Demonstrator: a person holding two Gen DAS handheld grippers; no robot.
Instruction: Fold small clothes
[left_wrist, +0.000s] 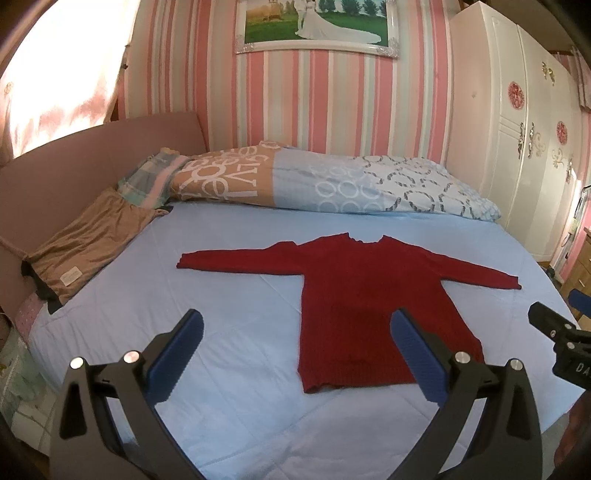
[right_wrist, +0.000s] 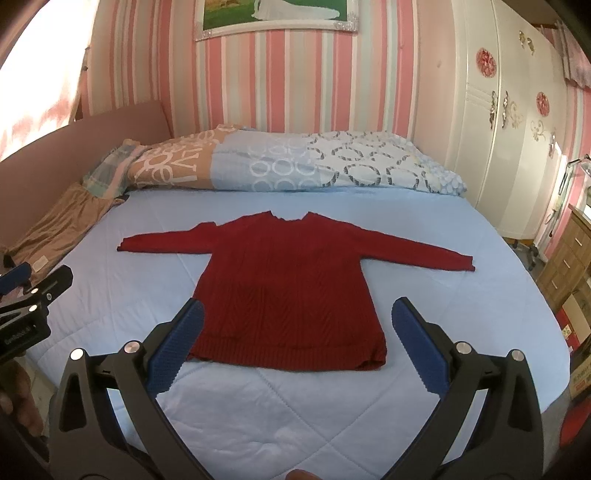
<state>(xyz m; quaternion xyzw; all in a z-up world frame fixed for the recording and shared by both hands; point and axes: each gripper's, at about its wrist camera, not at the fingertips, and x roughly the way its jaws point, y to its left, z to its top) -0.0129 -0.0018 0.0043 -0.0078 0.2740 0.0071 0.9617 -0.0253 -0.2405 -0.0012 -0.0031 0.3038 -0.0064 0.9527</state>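
Two grippers: both are held above the near part of the bed, pointing forward toward the wall, and neither one touches cloth.
Left gripper (left_wrist: 295, 328): its jaws stand wide apart and hold nothing; the blue pads (left_wrist: 173, 358) face each other, and the right-hand pad is seen in front of the lower right part of the sweater.
Right gripper (right_wrist: 297, 325): its jaws are also spread wide and empty; the hem of the sweater is seen between the two fingers.
Pose: the two tools are side by side and almost level; the left wrist view shows the right gripper at its right edge, and the right wrist view shows the left gripper at its left edge.
Hand: a small part of a hand (right_wrist: 14, 395) is visible at the lower left edge of the right wrist view, blurred.
Red sweater (left_wrist: 354, 295): it lies flat on the bed, both sleeves spread out to the sides, collar toward the wall, hem toward the grippers.
Bed (left_wrist: 229, 417): covered with a light blue quilted sheet.
Folded duvet (left_wrist: 332, 181): it lies along the far side of the bed, by the striped wall.
Brown garment (left_wrist: 88, 236): it lies at the far left of the bed, well apart from the sweater.
Wardrobe (left_wrist: 517, 122): white, standing to the right of the bed.
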